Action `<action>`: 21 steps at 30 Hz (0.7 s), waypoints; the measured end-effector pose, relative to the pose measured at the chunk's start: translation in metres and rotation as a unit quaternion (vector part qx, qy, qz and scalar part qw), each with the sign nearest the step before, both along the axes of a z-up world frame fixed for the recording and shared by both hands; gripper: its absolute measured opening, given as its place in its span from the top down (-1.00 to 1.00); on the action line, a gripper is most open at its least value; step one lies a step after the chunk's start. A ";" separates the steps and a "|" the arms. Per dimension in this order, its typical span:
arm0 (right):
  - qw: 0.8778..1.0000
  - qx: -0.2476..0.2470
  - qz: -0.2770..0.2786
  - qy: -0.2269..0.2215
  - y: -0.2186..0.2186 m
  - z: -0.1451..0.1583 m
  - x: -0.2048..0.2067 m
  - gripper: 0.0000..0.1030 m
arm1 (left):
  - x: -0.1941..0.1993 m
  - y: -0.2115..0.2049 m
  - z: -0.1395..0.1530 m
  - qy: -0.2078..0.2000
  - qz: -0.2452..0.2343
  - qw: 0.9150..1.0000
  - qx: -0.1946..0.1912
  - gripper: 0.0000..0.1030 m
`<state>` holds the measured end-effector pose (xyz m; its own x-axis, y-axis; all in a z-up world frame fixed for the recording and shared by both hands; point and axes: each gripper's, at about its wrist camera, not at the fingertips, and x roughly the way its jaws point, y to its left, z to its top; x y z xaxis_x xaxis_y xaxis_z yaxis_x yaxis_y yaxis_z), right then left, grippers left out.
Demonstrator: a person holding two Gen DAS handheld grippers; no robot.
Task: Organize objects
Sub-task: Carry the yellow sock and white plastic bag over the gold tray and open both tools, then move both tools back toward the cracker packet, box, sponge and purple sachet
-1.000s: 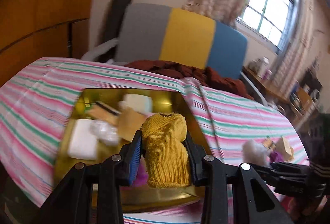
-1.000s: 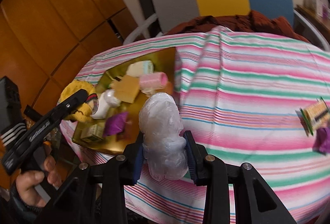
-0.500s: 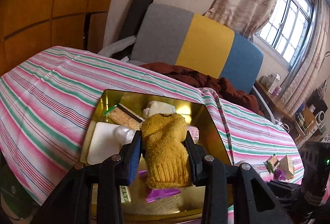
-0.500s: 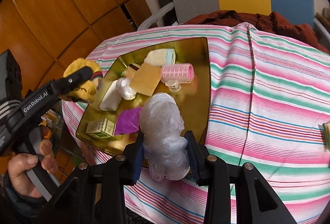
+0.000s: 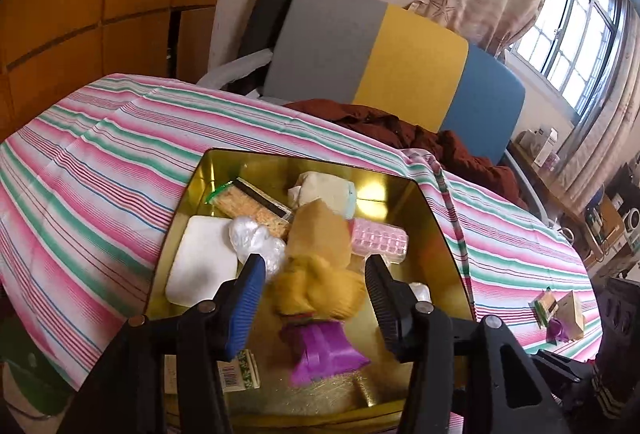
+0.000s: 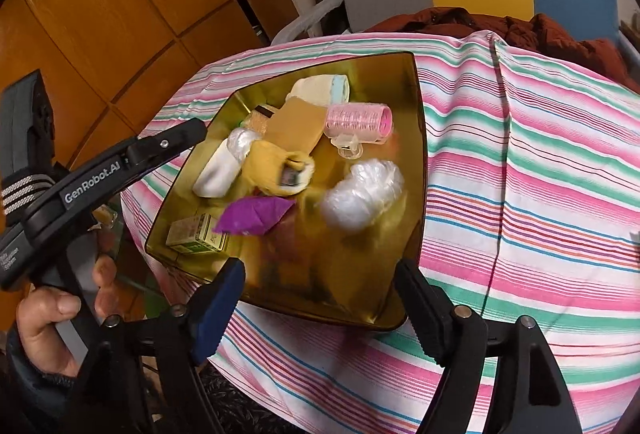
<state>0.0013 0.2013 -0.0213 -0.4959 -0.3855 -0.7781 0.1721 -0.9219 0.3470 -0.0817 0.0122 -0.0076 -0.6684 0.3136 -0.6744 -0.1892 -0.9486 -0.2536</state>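
Observation:
A gold tray point(image 5: 260, 166) sits on the striped tablecloth. A yellow knit sock point(image 5: 316, 286) lies blurred in the tray, loose between the spread fingers of my open left gripper point(image 5: 314, 294). In the right wrist view the sock point(image 6: 276, 166) rests beside a purple object point(image 6: 256, 214). A crumpled clear plastic bag point(image 6: 360, 194) lies in the tray point(image 6: 384, 82), beyond my open right gripper point(image 6: 320, 298), which holds nothing. The left gripper's finger point(image 6: 168, 144) hovers over the tray's left edge.
The tray also holds a pink hair roller point(image 6: 358, 122), a white pad point(image 5: 200, 262) and a small box point(image 6: 196, 234). Small items point(image 5: 560, 314) lie on the cloth at the right. A grey, yellow and blue chair point(image 5: 380, 54) with a dark red jacket point(image 5: 400, 126) stands behind the table.
Both grippers opened. The yellow sock dropped from the left one into the tray, and the plastic bag left the right one and landed in the tray.

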 end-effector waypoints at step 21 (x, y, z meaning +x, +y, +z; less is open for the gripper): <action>0.992 0.082 -0.075 0.063 0.017 0.021 0.024 -0.90 | 0.047 0.030 0.010 0.039 -0.034 0.996 -0.072 -0.02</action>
<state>0.0253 0.2183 -0.0002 -0.6352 -0.1737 -0.7526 0.0609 -0.9826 0.1754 -0.0344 0.0418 0.0022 -0.7006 0.2636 -0.6630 -0.2680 -0.9584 -0.0978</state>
